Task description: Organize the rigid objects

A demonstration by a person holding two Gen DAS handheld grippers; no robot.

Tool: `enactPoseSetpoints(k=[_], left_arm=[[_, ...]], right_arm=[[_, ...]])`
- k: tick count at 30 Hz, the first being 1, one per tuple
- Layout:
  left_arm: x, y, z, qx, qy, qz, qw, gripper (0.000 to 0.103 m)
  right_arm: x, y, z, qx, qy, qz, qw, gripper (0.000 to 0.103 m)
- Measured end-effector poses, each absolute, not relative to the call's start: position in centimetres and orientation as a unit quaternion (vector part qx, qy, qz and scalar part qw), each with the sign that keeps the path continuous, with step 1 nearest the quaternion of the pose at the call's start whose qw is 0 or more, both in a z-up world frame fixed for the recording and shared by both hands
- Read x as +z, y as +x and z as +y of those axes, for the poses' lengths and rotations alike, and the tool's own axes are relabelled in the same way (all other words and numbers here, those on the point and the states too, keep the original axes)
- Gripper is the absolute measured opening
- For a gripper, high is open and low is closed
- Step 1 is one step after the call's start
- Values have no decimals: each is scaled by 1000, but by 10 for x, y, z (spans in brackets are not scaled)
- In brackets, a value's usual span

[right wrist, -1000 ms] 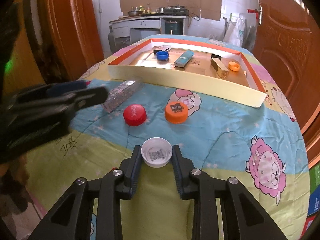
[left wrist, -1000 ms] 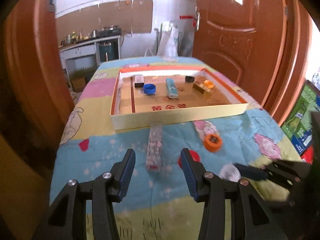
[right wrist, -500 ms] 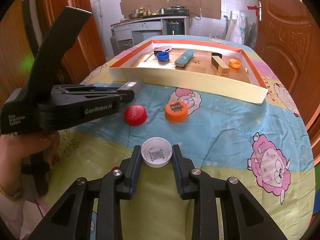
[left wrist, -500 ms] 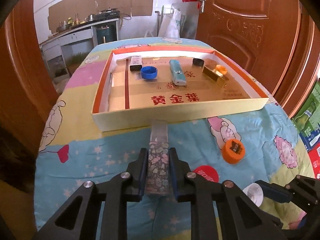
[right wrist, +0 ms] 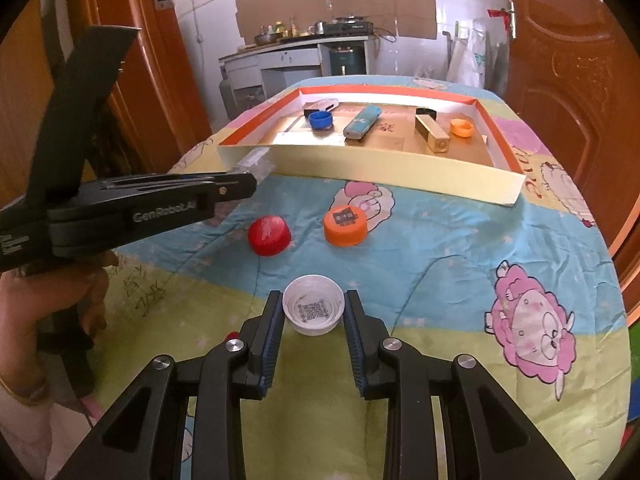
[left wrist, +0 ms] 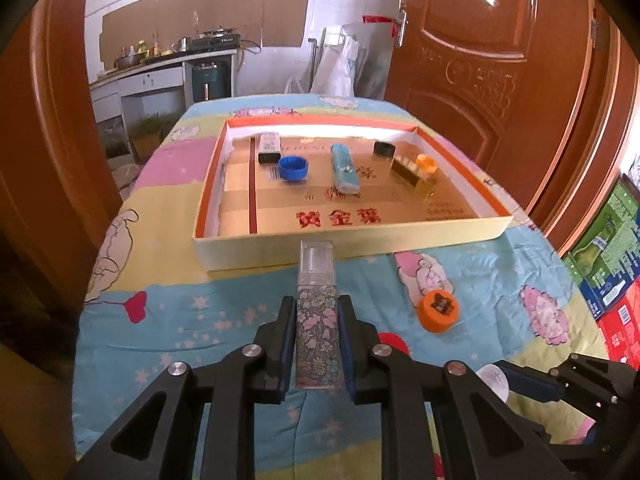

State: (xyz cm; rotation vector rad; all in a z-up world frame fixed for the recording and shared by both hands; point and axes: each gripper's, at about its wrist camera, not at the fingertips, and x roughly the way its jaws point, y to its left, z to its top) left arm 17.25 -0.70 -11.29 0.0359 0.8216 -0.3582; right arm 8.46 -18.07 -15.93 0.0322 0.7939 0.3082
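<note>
My left gripper point(left wrist: 316, 316) is shut on a long floral-patterned box with a clear cap point(left wrist: 318, 320) and holds it above the cloth, pointing at the shallow cardboard tray point(left wrist: 352, 244). My right gripper point(right wrist: 313, 312) is shut on a white bottle cap point(right wrist: 313, 310) with its open side up. The left gripper point(right wrist: 160, 204) shows at the left of the right wrist view. A red cap point(right wrist: 269, 235) and an orange cap point(right wrist: 346, 225) lie on the cloth before the tray point(right wrist: 360, 164).
The tray holds a blue cap point(left wrist: 294, 167), a teal lighter point(left wrist: 344, 168), a gold box point(left wrist: 412, 172), a small orange cap point(left wrist: 426, 162), a black item point(left wrist: 384, 149) and a white-black box point(left wrist: 269, 146). Wooden doors stand on both sides. Cartons point(left wrist: 608, 256) sit at right.
My left gripper closed on the floral box and lifted it toward the tray. My right gripper stays shut on the white cap, almost still.
</note>
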Motion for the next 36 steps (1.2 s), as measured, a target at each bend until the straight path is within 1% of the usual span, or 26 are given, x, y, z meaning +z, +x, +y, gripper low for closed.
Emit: enactPoseSetpoints(k=[19, 36], left_arm=[[-62, 142, 3, -183, -7, 346, 920, 21], [-52, 145, 2, -174, -23, 337, 925, 21]], right_arm=[[-121, 73, -199, 123, 8, 347, 930, 30], [-78, 100, -228, 91, -14, 304, 948, 30]])
